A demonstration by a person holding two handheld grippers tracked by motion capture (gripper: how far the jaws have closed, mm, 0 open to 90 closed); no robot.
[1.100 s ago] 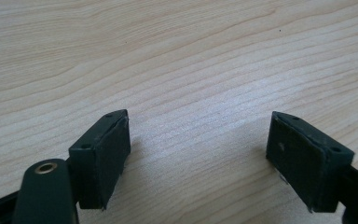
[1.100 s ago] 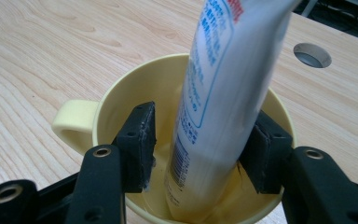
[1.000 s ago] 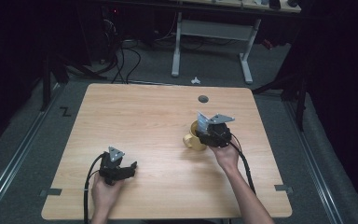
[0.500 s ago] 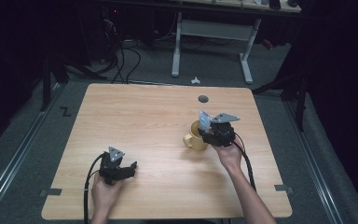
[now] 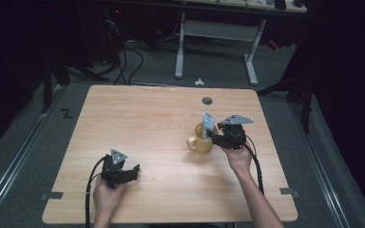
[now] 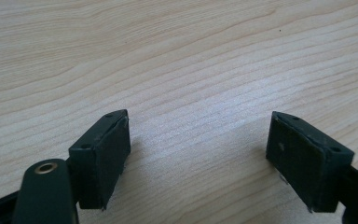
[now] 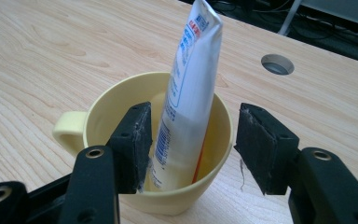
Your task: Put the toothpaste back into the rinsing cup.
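Tube [image 7: 190, 88] stands nearly upright inside the yellow mug [image 7: 121, 100], its lower end down in the bowl and its crimped top leaning a little out over the rim. The mug sits on the right half of the surface [image 5: 138, 118], handle [image 5: 191, 142] turned toward the left, not far from the round cable hole [image 5: 207, 100] near the far edge. Leaning against the inner wall is what keeps the tube up; nothing grips it.

The right tongs [image 7: 193, 140] are spread wide, one jaw on either side of the tube. In the right gripper view the left jaw sits over the mug's near rim, close beside the tube's lower part, though whether it touches I cannot tell; the right jaw stands outside the rim, well clear of the tube. That looks to me like a let-go: the gap is much wider than the tube, so the tongs have hold of nothing.

The left tongs [image 6: 198, 158] are also wide open and empty, low over bare wood at the near left of the surface [image 6: 177, 60], well apart from the mug. Resting there keeps that hand out of the way while the right one works.

Judging by how things lie, the tube is already in the mug, and backing the right tongs away without knocking the rim is what remains.
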